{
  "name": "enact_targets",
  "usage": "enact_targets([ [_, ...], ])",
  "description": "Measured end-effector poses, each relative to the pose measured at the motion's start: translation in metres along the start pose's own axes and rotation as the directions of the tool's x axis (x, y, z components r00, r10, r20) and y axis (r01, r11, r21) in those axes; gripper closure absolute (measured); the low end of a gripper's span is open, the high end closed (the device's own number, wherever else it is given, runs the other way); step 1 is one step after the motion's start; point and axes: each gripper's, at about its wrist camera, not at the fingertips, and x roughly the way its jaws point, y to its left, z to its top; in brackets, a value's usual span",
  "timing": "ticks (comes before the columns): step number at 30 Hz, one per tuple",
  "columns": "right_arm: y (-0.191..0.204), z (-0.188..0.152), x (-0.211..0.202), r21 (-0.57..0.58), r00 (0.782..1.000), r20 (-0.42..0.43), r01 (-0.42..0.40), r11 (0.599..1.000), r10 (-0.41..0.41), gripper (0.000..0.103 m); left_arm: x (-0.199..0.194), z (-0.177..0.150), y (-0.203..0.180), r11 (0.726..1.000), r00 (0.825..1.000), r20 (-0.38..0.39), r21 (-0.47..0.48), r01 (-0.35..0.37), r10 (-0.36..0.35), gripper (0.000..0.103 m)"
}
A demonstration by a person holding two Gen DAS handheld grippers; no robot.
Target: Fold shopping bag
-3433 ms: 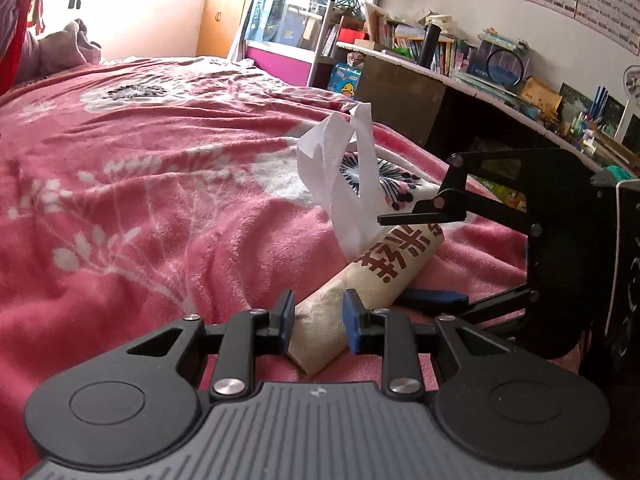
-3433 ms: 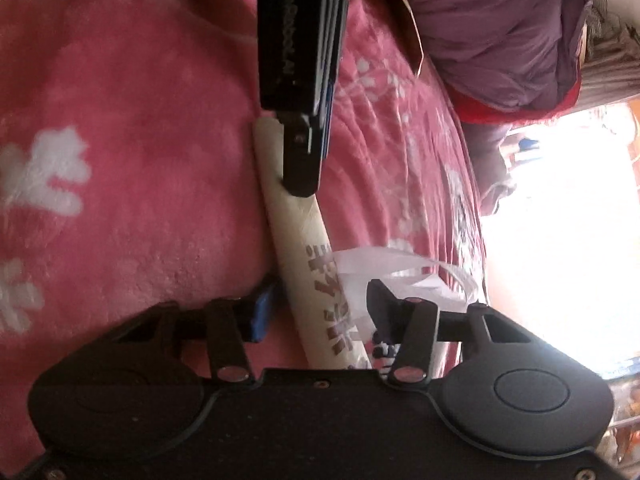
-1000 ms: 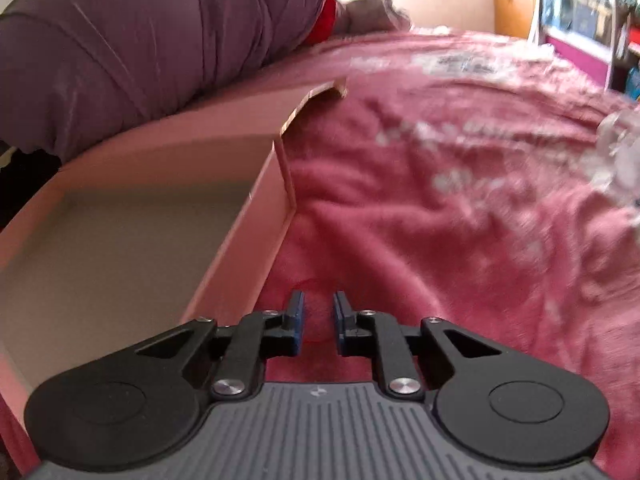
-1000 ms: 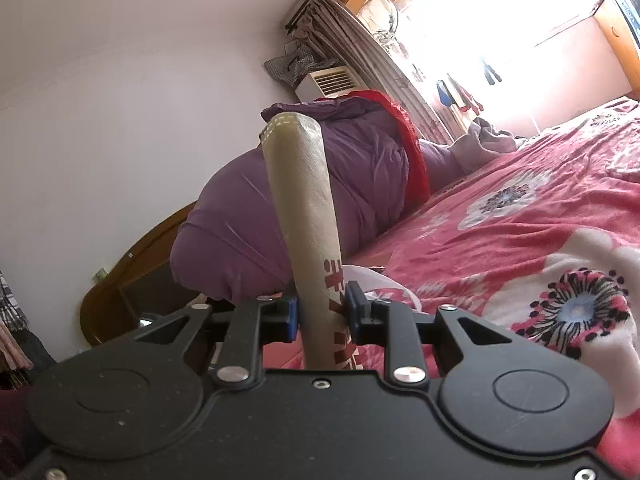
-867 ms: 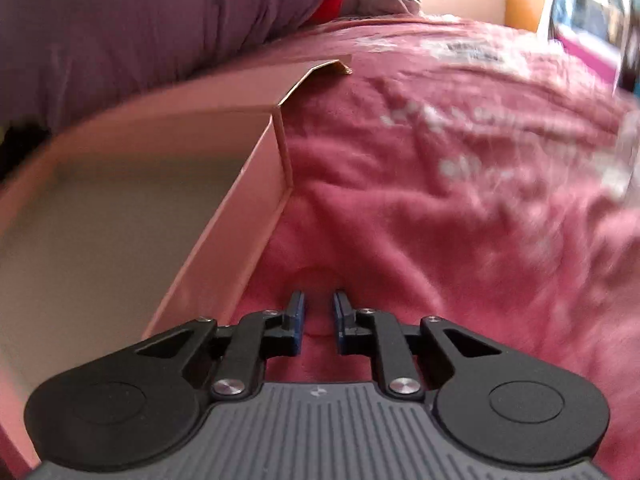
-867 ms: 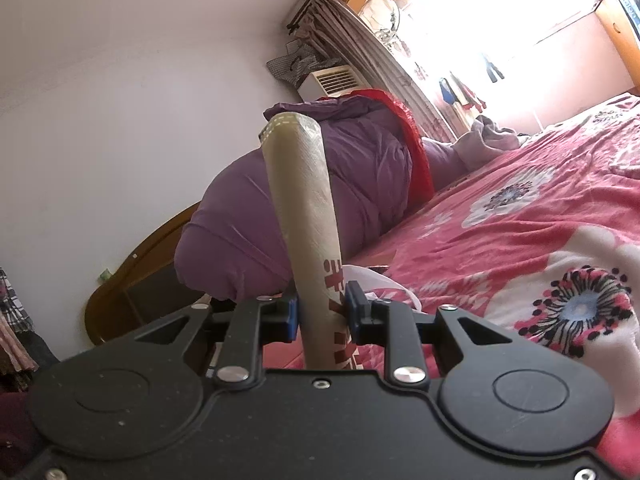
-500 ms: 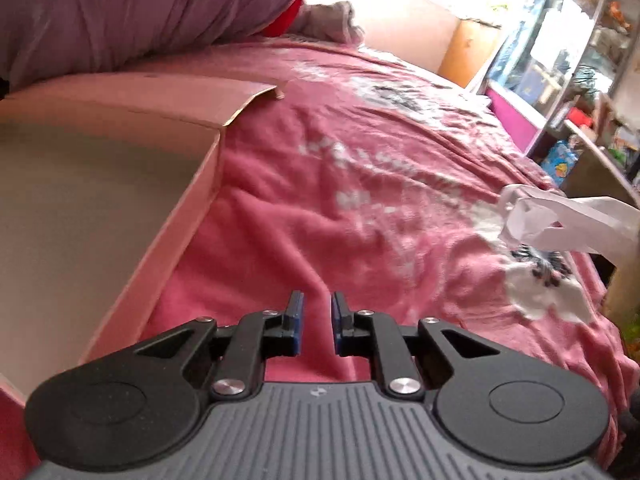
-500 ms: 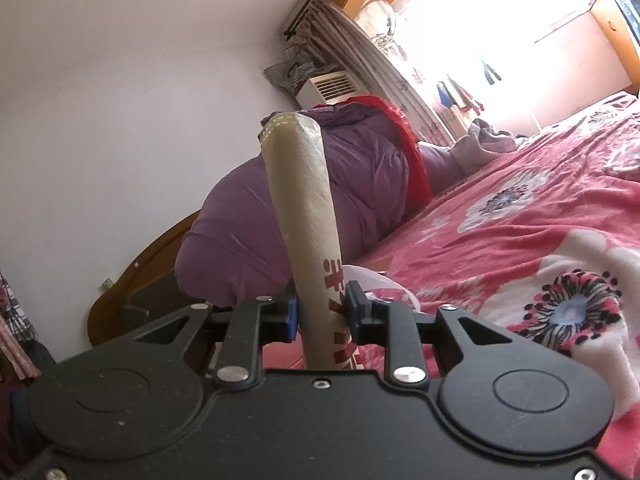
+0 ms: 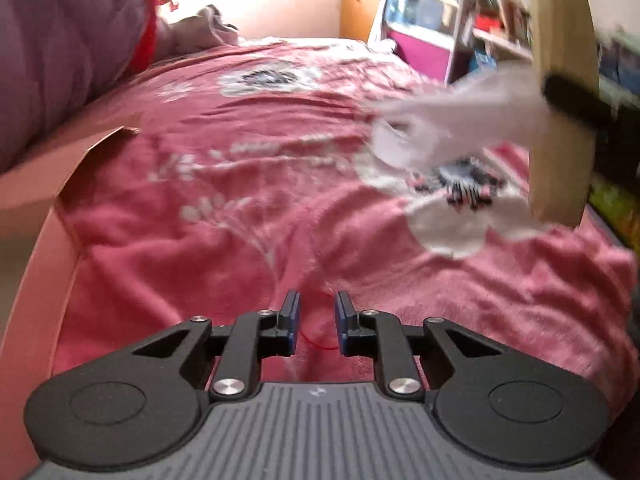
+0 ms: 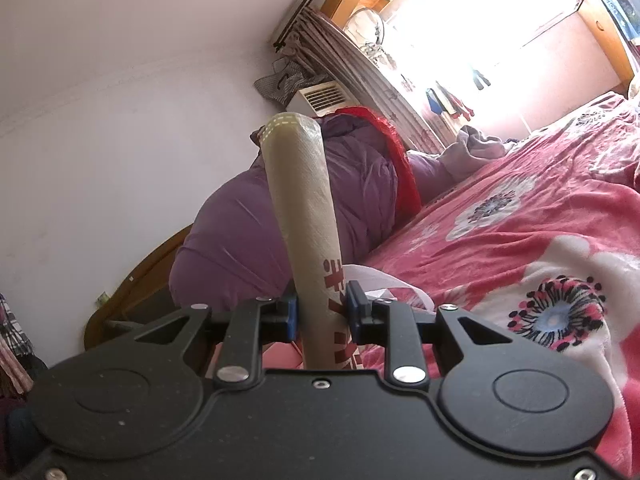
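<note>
The shopping bag (image 10: 308,216) is rolled into a tight beige tube with red characters. It stands upright between the blue pads of my right gripper (image 10: 322,310), which is shut on it. Its white handles (image 10: 384,280) hang loose behind the tube. In the left wrist view the same bag (image 9: 560,92) shows blurred at the upper right, with the white handles (image 9: 448,128) trailing left over the bed. My left gripper (image 9: 316,320) hovers low above the pink blanket, its jaws a small gap apart with nothing between them.
A pink floral blanket (image 9: 260,208) covers the bed. An open pink cardboard box (image 9: 36,184) lies at the left. A purple quilted bundle (image 10: 360,184) sits by the headboard. Shelves and a desk (image 9: 480,24) line the bed's far side.
My left gripper has swung right, away from the box, bringing the held bag into its view. The right gripper still holds the rolled bag upright, tilted slightly differently.
</note>
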Motion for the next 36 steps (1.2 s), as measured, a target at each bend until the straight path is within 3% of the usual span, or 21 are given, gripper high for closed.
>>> enact_targets([
  [1,0.0,0.0,0.0,-0.001,1.0,-0.001,0.0,1.0,0.0,0.079,0.003,0.0,-0.001,1.0,1.0,-0.008,0.007,-0.004,0.004,0.078],
  [3,-0.001,0.001,-0.001,0.0,1.0,-0.001,0.0,1.0,0.0,0.079,0.007,-0.001,-0.001,1.0,1.0,-0.019,0.0,-0.005,0.005,0.054],
  [5,-0.002,0.001,-0.002,0.003,1.0,0.0,0.001,1.0,-0.001,0.079,0.011,-0.001,-0.001,1.0,1.0,-0.031,-0.007,-0.007,0.006,0.054],
  [7,-0.003,0.002,-0.003,0.007,1.0,0.001,0.002,1.0,-0.002,0.079,0.015,-0.001,0.0,1.0,0.999,-0.042,-0.014,-0.008,0.007,0.063],
  [8,-0.004,0.002,-0.004,0.008,1.0,0.002,0.003,1.0,-0.003,0.079,0.016,-0.001,0.0,1.0,0.999,-0.043,-0.014,-0.011,0.01,0.075],
  [15,-0.001,0.002,0.001,0.011,1.0,0.005,0.013,1.0,-0.013,0.079,0.009,0.002,0.001,0.999,0.999,-0.036,-0.037,-0.009,0.008,0.075],
  [27,-0.004,0.003,0.0,0.006,1.0,-0.004,0.007,1.0,-0.007,0.079,-0.017,0.003,0.014,0.994,0.996,0.021,-0.072,-0.083,0.085,0.074],
  [29,-0.005,0.003,-0.001,0.007,1.0,-0.004,0.006,1.0,-0.006,0.079,-0.019,0.003,0.011,0.997,0.998,0.03,-0.055,-0.061,0.062,0.076],
  [31,-0.006,0.003,-0.002,0.008,1.0,-0.004,0.004,1.0,-0.004,0.079,-0.018,0.003,0.003,0.999,0.999,0.025,-0.014,-0.037,0.037,0.084],
  [33,-0.006,0.002,-0.001,0.008,1.0,-0.006,0.003,1.0,-0.003,0.079,-0.011,0.003,-0.004,0.999,1.0,0.0,0.025,-0.03,0.03,0.085],
  [36,-0.005,0.001,0.0,0.005,1.0,-0.011,0.003,1.0,-0.003,0.079,-0.006,0.0,-0.001,1.0,0.999,-0.025,0.013,-0.027,0.028,0.085],
])
